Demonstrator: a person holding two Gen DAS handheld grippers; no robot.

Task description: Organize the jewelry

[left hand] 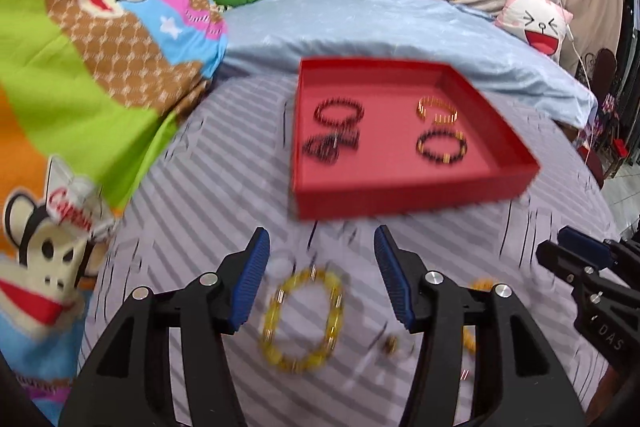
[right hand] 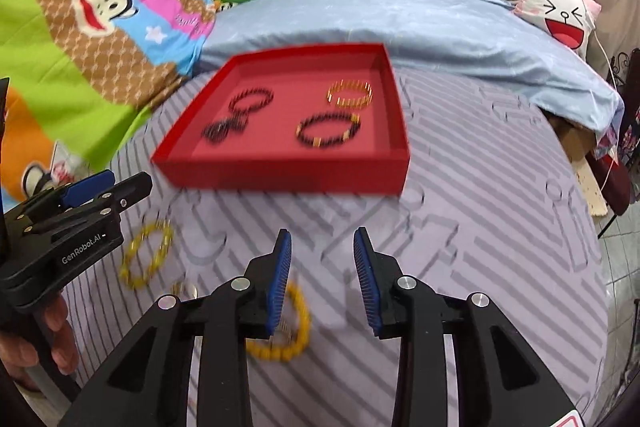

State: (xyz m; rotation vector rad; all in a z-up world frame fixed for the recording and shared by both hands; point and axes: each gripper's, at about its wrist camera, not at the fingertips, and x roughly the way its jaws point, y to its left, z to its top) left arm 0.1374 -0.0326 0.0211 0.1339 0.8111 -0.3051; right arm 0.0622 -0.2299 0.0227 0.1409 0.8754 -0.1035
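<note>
A red tray (left hand: pixel 400 193) (right hand: pixel 280 175) lies on the striped bed cover and holds several bracelets: dark bead ones (left hand: pixel 338 111) (right hand: pixel 250 99), a gold one (left hand: pixel 438 110) (right hand: pixel 350 94) and a black-and-gold one (left hand: pixel 442 146) (right hand: pixel 328 130). A yellow bead bracelet (left hand: pixel 304 319) (right hand: pixel 146 253) lies on the cover between the fingers of my open, empty left gripper (left hand: pixel 322 251). An orange-yellow bracelet (right hand: pixel 290 331) (left hand: pixel 476 287) lies by the left finger of my open, empty right gripper (right hand: pixel 322 247). A small ring (left hand: pixel 390 345) (right hand: pixel 184 291) lies between the two bracelets.
A cartoon monkey quilt (left hand: pixel 80 67) is piled at the left. A light blue blanket (left hand: pixel 360 23) and a pink cartoon pillow (left hand: pixel 536 19) lie behind the tray. The bed's right edge drops to a tiled floor (right hand: pixel 620 267).
</note>
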